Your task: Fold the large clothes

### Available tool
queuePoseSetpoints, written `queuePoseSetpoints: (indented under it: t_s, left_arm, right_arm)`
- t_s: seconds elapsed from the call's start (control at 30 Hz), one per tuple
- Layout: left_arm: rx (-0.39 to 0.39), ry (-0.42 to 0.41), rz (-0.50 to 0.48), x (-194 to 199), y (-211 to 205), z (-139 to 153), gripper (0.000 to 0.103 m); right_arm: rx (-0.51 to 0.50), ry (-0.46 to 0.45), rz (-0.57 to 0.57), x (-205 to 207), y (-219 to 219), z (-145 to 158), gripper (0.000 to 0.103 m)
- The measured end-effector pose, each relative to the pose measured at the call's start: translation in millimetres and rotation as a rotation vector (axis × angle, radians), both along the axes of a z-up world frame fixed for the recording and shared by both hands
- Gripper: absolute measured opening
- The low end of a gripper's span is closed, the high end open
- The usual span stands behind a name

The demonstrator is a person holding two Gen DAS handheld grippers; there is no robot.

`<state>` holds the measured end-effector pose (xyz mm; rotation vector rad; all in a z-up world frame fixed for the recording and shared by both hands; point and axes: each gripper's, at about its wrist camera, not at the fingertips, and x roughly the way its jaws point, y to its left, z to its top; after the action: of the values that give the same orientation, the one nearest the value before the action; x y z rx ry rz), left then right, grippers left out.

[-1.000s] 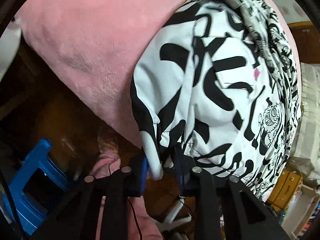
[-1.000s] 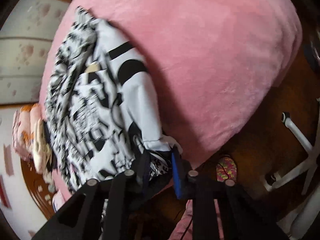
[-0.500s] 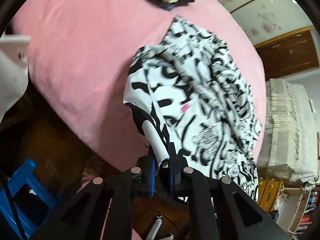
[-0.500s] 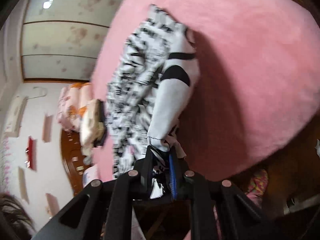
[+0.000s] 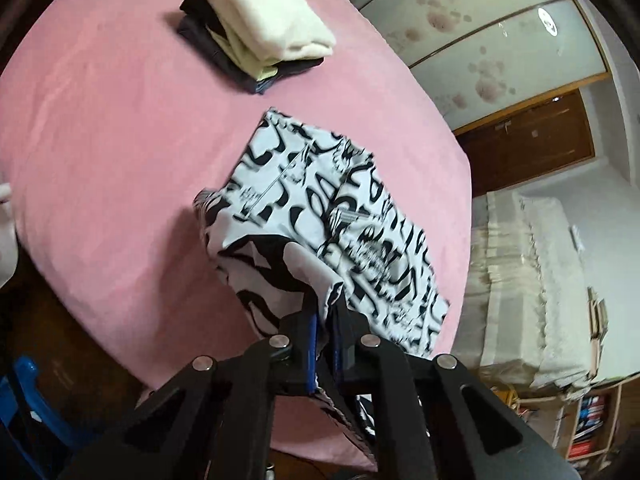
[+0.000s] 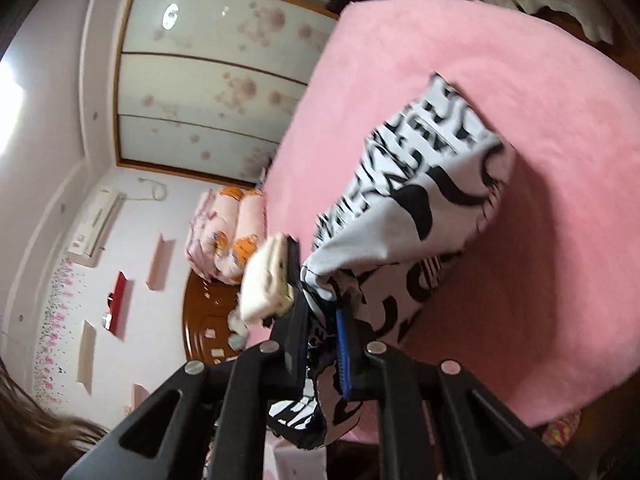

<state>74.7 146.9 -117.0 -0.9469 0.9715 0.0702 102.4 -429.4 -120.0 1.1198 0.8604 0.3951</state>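
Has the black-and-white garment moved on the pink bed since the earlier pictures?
Yes. The garment, gripped by both tools, now has its near edge lifted off the pink bed, not hanging over the bed's edge as before.

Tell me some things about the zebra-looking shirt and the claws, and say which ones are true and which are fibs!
1. Both claws are pinching the black-and-white garment. True: the left claw and the right claw are each shut on its cloth.
2. The garment lies on a blue blanket. False: the bed cover is pink.
3. A stack of folded clothes sits farther up the bed. True.
4. The top piece of that stack is black. False: it is cream, with dark pieces under it.
5. The garment is fully lifted off the bed. False: its far part rests on the cover.
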Motion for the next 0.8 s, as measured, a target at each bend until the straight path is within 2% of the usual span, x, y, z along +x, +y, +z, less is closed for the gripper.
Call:
queuePoseSetpoints:
  t_s: [0.17,0.33,0.47,0.6,0.8]
  left_arm:
    - [-0.064,-0.032,0.004,51.3,18.3,7.4,0.003]
    - [-0.074,-0.055,-0.044,132.8,30.2,14.8,0.003]
    - [-0.097,-0.076,-0.082,196.9,34.0,9.8,0.003]
    - [-0.099,-0.091,-0.097,246.0,30.7,-2.9,0.003]
    - [-0.133,-0.073,-0.038,310.4,31.2,-40.6,0.003]
  right_arm:
    - [-0.019,-0.029,-0.027,44.4,2.0,16.2,0.011]
    - [-0.069,-0.057,-0.076,99.5,6.2,32.2,0.011]
    - [-0.113,-0.074,-0.123,140.0,10.5,38.4,0.011]
    - [-0.141,-0.108,-0.157,183.7,13.3,31.2,0.011]
    - [-0.104,-0.090,-0.209,251.3,6.4,-2.8,0.010]
